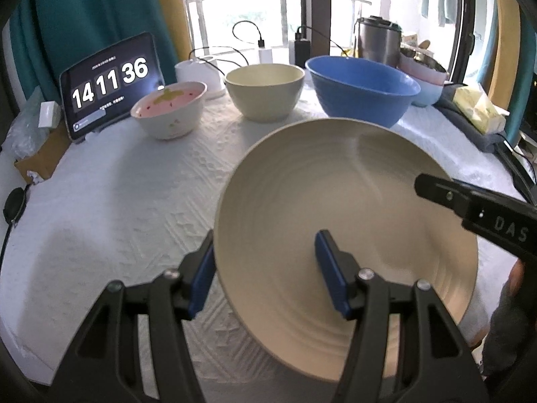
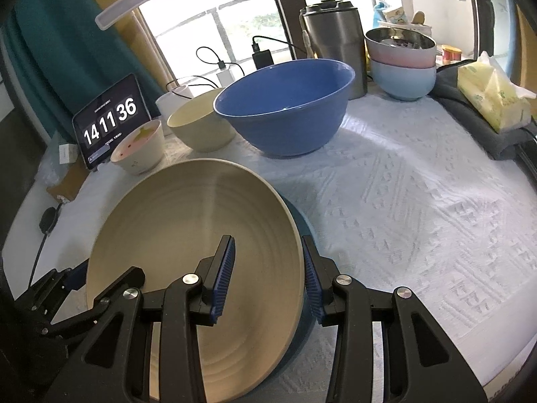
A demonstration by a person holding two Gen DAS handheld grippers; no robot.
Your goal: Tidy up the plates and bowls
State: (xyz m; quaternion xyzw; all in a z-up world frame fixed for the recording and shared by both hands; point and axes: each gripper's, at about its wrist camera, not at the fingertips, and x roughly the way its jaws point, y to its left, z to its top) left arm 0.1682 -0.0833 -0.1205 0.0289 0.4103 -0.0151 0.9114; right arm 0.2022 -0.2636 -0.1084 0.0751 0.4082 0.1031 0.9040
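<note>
1. Left gripper (image 1: pixel 265 275): jaws half-wide, clamped across the near-left rim of the beige plate (image 1: pixel 345 245), one pad outside, one inside.
2. Right gripper (image 2: pixel 268 282): same grip on the plate's right rim.
3. The plate hangs tilted between my two grippers, low over the table (image 2: pixel 419 218); a dark blue edge shows under its right side in the right view, identity unclear.
4. At 12 o'clock, a row: pink bowl (image 1: pixel 169 109), cream bowl (image 1: pixel 265 90), blue bowl (image 1: pixel 362 89). At 1 o'clock, a stack (image 2: pixel 402 63) of small bowls.
5. Judgement: early to midway. Plate not set down; the three row bowls stand separate, un-nested.
</note>
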